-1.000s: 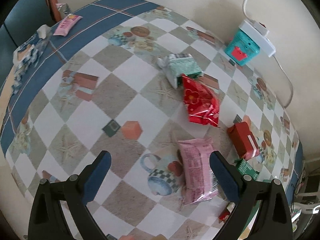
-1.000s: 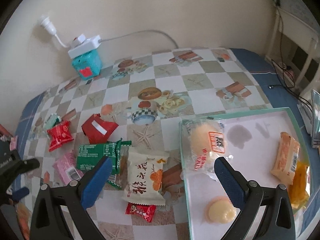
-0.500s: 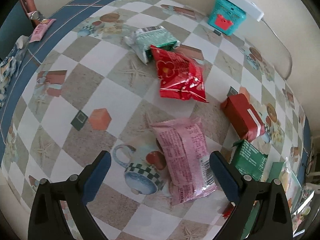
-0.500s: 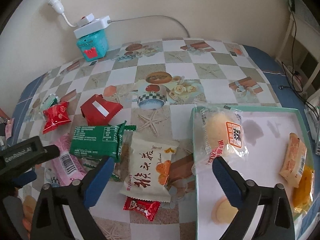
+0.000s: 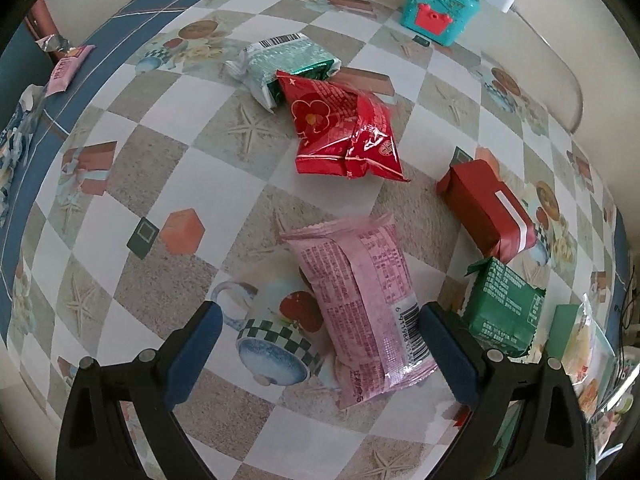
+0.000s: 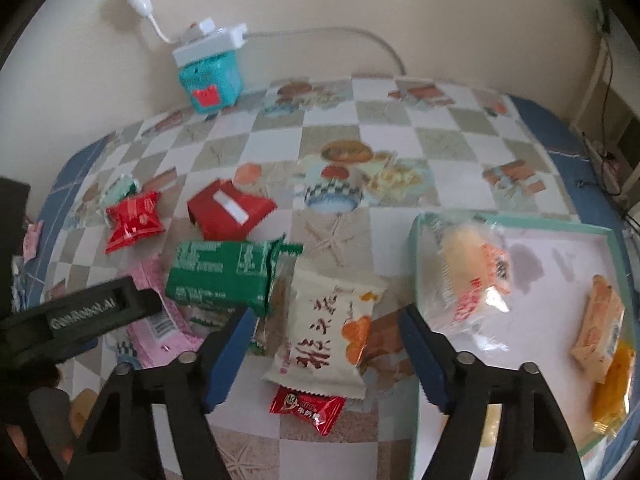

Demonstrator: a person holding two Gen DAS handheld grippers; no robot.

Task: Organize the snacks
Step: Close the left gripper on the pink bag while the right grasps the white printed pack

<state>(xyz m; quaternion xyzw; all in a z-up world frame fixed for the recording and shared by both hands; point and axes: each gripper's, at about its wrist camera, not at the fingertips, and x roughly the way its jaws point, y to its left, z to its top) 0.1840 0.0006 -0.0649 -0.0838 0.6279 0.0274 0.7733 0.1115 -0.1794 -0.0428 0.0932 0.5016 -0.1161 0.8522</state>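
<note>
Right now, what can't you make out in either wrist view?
- Right view: pink packet half hidden by the left gripper's body and the green packet.
- Right view: tray cut off at the bottom and right edges.
- Left view: small red candy behind a finger.

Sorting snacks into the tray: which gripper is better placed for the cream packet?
Right. The right gripper straddles the cream packet, jaws closing, with the tray beside it. The left gripper is at the pink packet.

snack packets (image 6: 224, 276) crowded, bare tablecloth (image 5: 132, 148) beside
</note>
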